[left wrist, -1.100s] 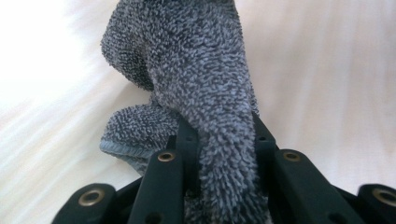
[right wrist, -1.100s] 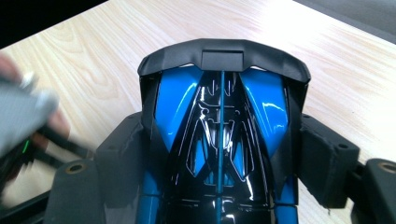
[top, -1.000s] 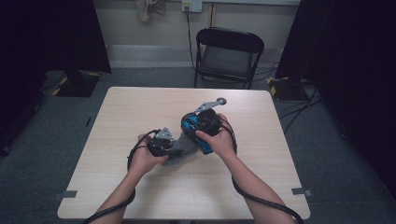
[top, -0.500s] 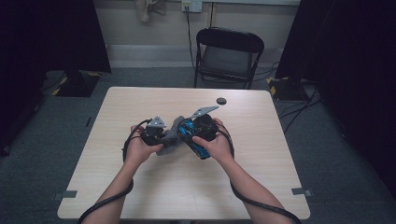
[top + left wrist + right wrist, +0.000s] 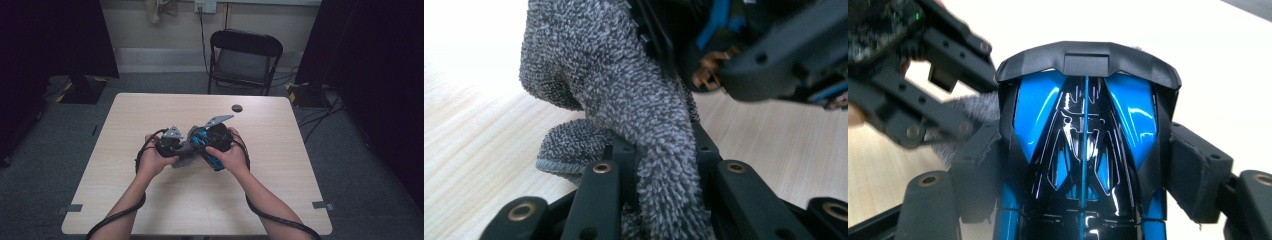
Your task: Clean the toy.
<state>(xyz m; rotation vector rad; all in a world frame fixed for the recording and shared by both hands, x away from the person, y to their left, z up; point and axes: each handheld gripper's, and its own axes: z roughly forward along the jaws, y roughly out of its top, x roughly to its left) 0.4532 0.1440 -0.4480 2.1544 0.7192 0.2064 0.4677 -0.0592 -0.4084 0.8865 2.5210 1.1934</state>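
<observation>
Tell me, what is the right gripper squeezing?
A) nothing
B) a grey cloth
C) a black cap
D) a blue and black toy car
D: in the right gripper view, the right gripper has its pads pressed on both sides of the shiny blue and black toy car, while the grey cloth sits in the left gripper.

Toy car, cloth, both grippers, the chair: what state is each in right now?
Toy car: blue and black, clamped between the right gripper's jaws, held above the table.
Grey cloth: bunched, pinched by the left gripper, pressed against the car.
Left gripper: shut on the cloth.
Right gripper: shut on the car's sides.
Small black disc: lying flat on the table, untouched.
Folding chair: unfolded, empty, behind the table.
</observation>
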